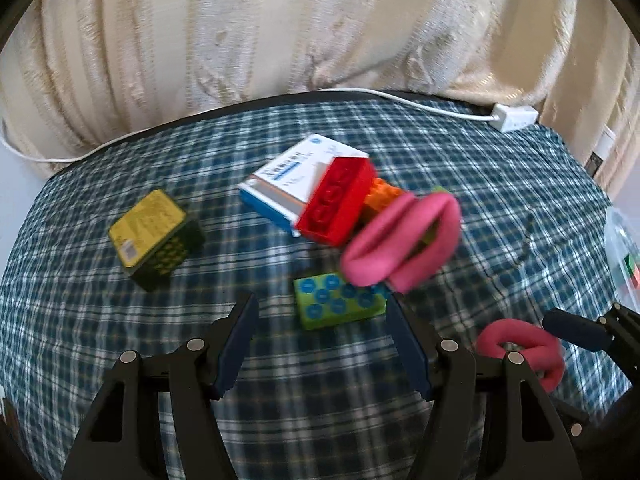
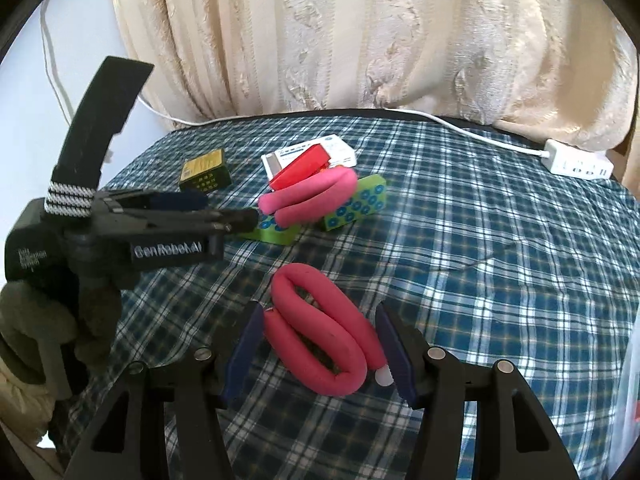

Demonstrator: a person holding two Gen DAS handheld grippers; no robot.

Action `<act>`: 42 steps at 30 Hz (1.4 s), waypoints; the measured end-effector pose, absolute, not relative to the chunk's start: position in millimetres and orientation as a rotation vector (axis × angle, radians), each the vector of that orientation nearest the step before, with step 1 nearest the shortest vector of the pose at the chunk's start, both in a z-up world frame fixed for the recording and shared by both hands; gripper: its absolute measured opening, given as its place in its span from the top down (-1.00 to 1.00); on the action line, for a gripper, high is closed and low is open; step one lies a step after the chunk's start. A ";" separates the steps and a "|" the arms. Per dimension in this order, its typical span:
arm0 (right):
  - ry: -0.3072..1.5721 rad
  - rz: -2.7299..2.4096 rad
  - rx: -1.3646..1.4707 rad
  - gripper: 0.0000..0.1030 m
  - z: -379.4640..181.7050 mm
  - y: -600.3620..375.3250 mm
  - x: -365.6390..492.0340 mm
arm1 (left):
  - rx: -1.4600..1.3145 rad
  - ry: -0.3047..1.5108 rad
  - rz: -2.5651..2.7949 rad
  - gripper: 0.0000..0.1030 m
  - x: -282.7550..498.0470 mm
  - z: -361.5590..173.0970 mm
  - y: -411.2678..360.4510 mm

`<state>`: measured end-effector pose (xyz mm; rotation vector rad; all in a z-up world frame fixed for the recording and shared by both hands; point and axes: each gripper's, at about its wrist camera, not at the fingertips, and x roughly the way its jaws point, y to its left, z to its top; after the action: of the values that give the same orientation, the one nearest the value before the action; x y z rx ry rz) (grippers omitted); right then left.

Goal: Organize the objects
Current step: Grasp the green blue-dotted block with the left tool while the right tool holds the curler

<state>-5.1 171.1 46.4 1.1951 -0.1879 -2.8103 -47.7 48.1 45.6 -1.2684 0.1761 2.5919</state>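
My left gripper (image 1: pixel 322 312) is open, just short of a green brick with blue studs (image 1: pixel 338 306). Behind it lie a bent pink foam curler (image 1: pixel 400 242), a red brick (image 1: pixel 338 208), an orange brick (image 1: pixel 380 196) and a white and blue box (image 1: pixel 296 172). A yellow and dark box (image 1: pixel 154 236) lies to the left. My right gripper (image 2: pixel 316 332) is open, its fingers either side of a second pink foam curler (image 2: pixel 320 336) lying on the cloth. The left gripper also shows in the right wrist view (image 2: pixel 240 216), beside two green bricks (image 2: pixel 354 208).
A blue plaid cloth (image 2: pixel 480 260) covers the round table. A white power strip (image 2: pixel 578 162) and its cable lie at the far edge before a cream curtain (image 1: pixel 280 32). A clear plastic container (image 1: pixel 626 256) stands at the right edge.
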 end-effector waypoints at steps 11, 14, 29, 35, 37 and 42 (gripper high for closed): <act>-0.273 -2.835 1.174 -0.17 43.9 190.3 3.8 | -1.337 0.158 2.567 -0.31 -58.8 31.5 63.7; -0.286 -2.836 1.165 -0.17 43.6 192.8 4.1 | -1.353 0.161 2.575 -0.31 -61.5 27.7 65.5; -0.234 -2.785 1.170 -0.64 45.5 186.0 2.2 | -1.295 0.153 2.606 -0.23 -47.0 33.0 53.4; -0.134 -2.766 1.209 -0.66 40.0 180.7 -6.8 | -1.287 0.111 2.632 -0.23 -36.4 39.4 41.2; -0.108 -2.757 1.238 -0.66 35.2 179.2 -10.2 | -1.277 0.107 2.636 -0.23 -32.3 42.1 40.0; -0.076 -2.738 1.264 -0.65 29.5 177.6 -12.1 | -1.256 0.105 2.633 -0.23 -27.1 47.1 43.4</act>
<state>-12.1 177.6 29.5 1.2640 -0.0763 -2.7380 -27.1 43.4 47.1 -1.2565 0.1055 2.6329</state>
